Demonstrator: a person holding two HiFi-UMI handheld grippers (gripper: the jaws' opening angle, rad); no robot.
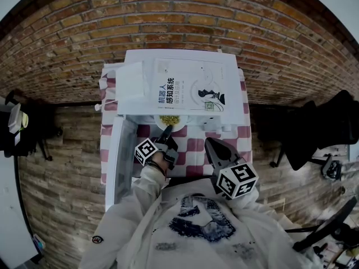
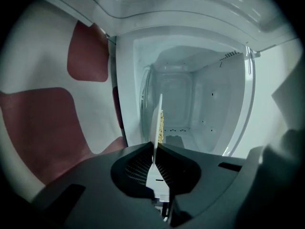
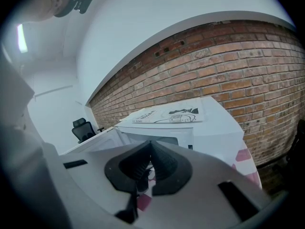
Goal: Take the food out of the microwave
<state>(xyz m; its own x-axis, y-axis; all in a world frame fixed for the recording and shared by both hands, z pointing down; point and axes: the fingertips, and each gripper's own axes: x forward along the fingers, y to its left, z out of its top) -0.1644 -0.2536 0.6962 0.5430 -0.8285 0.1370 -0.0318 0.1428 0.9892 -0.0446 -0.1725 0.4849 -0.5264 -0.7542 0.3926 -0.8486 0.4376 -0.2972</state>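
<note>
A white plate (image 1: 182,125) of yellowish food (image 1: 170,119) sits at the mouth of the white microwave (image 1: 134,83), whose door (image 1: 119,157) hangs open to the left. My left gripper (image 1: 166,131) is shut on the plate's near rim. In the left gripper view the plate (image 2: 156,123) shows edge-on between the jaws of the left gripper (image 2: 155,148), with the food (image 2: 162,127) beside it and the empty microwave cavity (image 2: 190,104) behind. My right gripper (image 1: 215,148) hovers to the right, in front of the microwave. The right gripper (image 3: 151,145) is shut on nothing.
A book (image 1: 188,88) lies on top of the microwave. The microwave stands on a red-and-white checked cloth (image 1: 196,147). A brick wall (image 1: 185,15) rises behind it. A black office chair (image 1: 317,130) stands at the right, and dark furniture (image 1: 28,128) at the left.
</note>
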